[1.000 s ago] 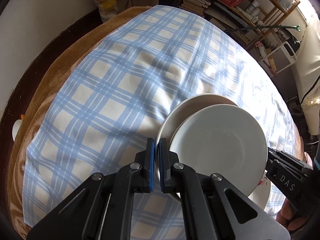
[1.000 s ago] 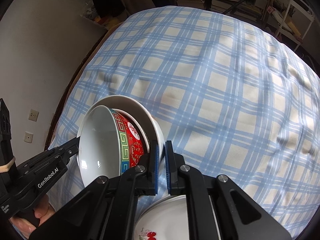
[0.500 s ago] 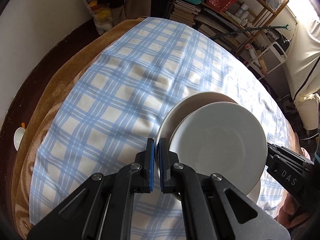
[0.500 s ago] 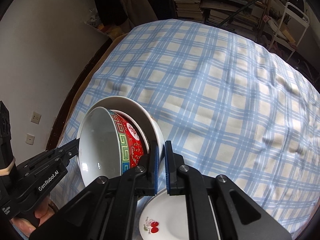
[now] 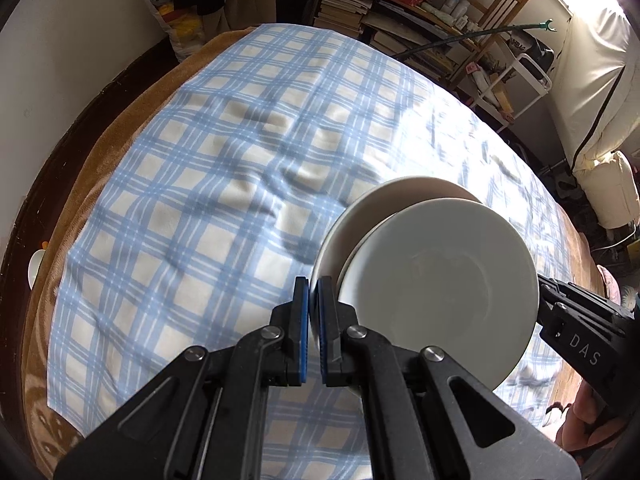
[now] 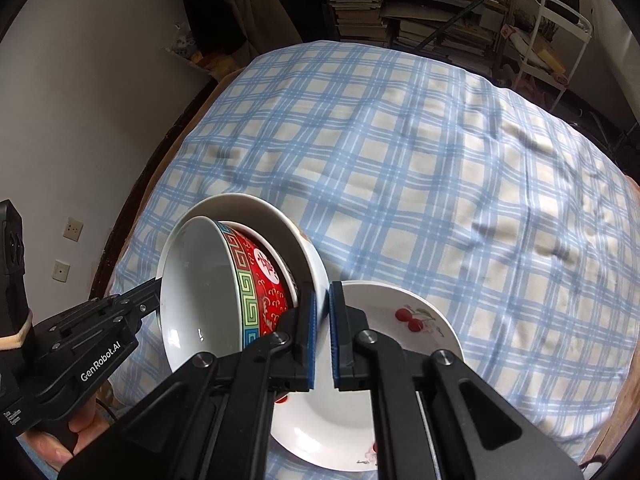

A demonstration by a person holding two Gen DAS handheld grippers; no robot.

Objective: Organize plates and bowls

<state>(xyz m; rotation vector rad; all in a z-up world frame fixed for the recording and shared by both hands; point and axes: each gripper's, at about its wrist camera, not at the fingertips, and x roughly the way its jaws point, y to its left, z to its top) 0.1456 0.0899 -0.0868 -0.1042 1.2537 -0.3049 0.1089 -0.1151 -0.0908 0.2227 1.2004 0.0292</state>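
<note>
Checked tablecloth (image 6: 400, 168) below; stacked bowls (image 6: 240, 272) clamped between both grippers' fingers (image 6: 308, 340).

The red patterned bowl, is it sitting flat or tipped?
Tipped: the red bowl is on edge, its mouth turned sideways, nested in a white bowl above the tablecloth.

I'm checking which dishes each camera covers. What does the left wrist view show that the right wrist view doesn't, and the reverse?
Only the left wrist view shows the plain white underside of the held stack and the brown blanket beside the cloth.

Only the right wrist view shows the red patterned bowl nested in the white dish, and the cherry-print plate lying on the cloth.

Both show the blue checked cloth, the bookshelves, and both grippers, left and right, clamping the stack's rim.
</note>
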